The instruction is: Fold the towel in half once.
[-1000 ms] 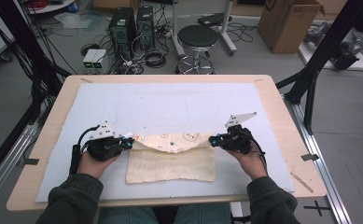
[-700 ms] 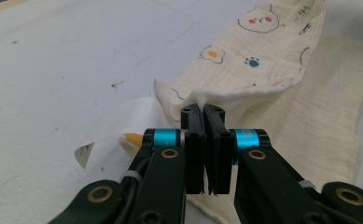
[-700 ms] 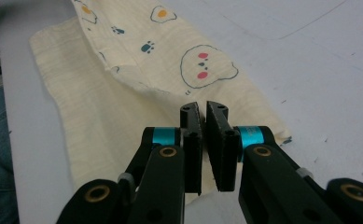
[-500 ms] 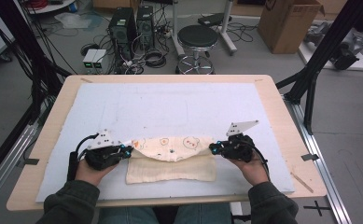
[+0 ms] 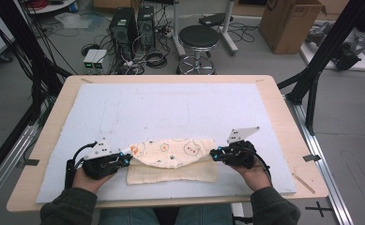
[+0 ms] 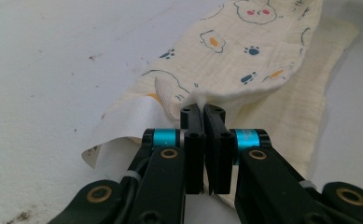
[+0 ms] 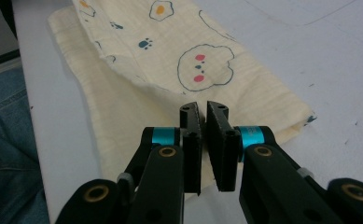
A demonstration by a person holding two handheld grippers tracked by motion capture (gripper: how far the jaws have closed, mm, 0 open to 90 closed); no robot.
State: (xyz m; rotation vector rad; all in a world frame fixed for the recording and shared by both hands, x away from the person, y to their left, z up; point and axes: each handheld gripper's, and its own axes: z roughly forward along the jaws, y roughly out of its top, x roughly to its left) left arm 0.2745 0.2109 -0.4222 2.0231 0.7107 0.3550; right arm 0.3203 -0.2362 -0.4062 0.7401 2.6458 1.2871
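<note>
The cloth [image 5: 173, 159] sits at the near edge of the white mat [image 5: 171, 108], cream with printed bears, eggs and paw marks, and it's partly folded: the printed layer [image 5: 175, 151] lies doubled over the plain layer [image 5: 171, 173], which peeks out along the near side. At the cloth's left end, the left gripper [image 5: 124, 159] has its 2 jaws pressed together on the edge of that upper layer; in the left gripper view the cloth [image 6: 244, 56] runs away from the left gripper [image 6: 203, 112], with a pinch of fabric caught right between the pads and a white label corner [image 6: 123, 126] curling out beside it. Over at the right end, the right gripper [image 5: 214, 153] is clamped too; the right gripper view shows the right gripper [image 7: 203, 109] with jaws nearly together, a thin gap between the tips, gripping the cloth [image 7: 179, 56] at its edge, a bear face just beyond. Both hands rest low on the mat, which lies on the wooden table [image 5: 283, 108].
</note>
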